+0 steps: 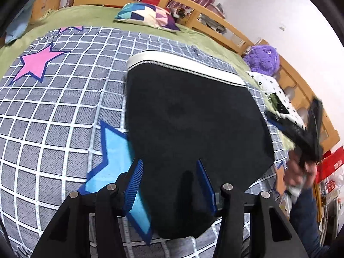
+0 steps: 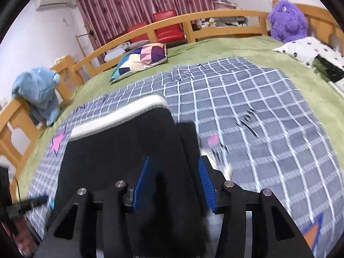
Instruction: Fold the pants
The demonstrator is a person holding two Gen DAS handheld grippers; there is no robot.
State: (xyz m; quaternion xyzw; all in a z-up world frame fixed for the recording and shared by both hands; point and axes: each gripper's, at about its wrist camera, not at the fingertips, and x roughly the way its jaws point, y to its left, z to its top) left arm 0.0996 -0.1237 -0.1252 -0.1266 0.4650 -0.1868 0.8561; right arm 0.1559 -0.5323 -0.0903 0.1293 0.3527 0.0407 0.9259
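The black pants (image 1: 189, 118) lie folded on a grey checked blanket (image 1: 64, 111), with their white waistband (image 1: 182, 64) at the far end. My left gripper (image 1: 169, 182) hovers over the near end, and its blue pads (image 1: 133, 185) stand apart on either side of the dark cloth without pinching it. In the right wrist view the same pants (image 2: 120, 146) and waistband (image 2: 120, 114) sit to the left. My right gripper (image 2: 174, 182) is open over their right edge, with cloth below the gap and none gripped. That view is blurred.
The blanket covers a green bed (image 2: 247, 47) with a wooden rail (image 2: 172, 21). A patchwork pillow (image 2: 139, 58) lies beyond the pants, with a purple plush toy (image 2: 288, 19) and a spotted white pillow (image 2: 311, 51) at the right and a blue plush toy (image 2: 38, 90) at the left. A person's hand (image 1: 298, 172) shows at the right.
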